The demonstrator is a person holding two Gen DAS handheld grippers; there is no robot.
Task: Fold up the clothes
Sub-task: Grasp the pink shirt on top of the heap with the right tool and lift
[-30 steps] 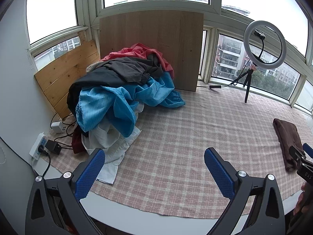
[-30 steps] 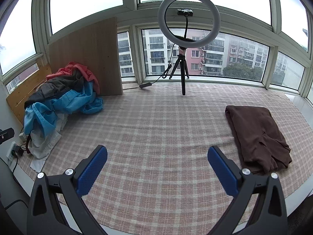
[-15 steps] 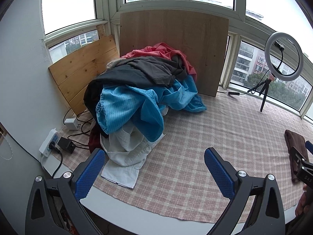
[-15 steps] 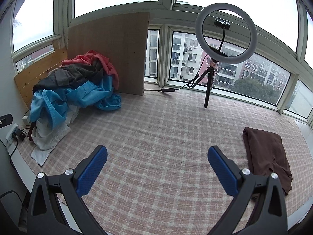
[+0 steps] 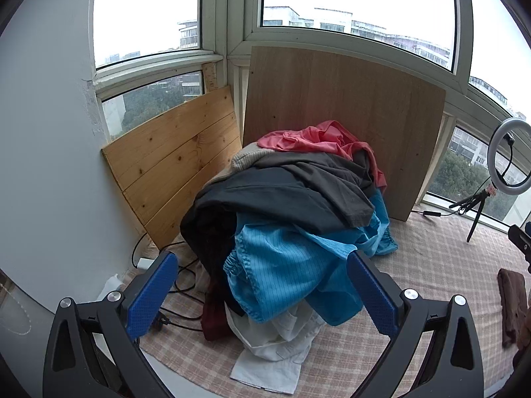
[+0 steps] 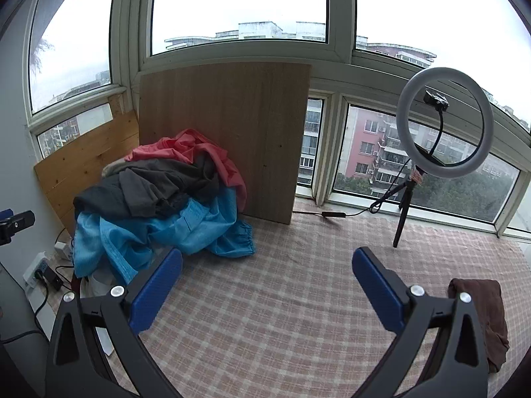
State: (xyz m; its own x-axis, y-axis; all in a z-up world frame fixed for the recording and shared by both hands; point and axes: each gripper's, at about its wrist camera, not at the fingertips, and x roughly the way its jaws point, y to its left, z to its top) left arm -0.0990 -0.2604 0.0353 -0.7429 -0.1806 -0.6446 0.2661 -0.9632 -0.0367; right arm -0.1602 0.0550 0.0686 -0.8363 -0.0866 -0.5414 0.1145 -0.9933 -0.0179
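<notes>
Table: the checked cloth (image 6: 265,315) covered it, its middle bare, likely kept free as folding space.
Boards: two wooden boards (image 5: 332,106) leaned on the windows at the far-left corner, seemingly backing the pile.
Pile: unfolded clothes (image 5: 292,232) were heaped in that corner, a blue garment (image 5: 285,272) spilling toward the front edge.
Brown garment: a brown piece (image 6: 481,318) lay apart near the right edge, probably already folded.
Left gripper: (image 5: 262,293) jaws spread wide, empty, aimed at the blue garment.
Right gripper: (image 6: 265,285) jaws apart, empty, over bare cloth.
</notes>
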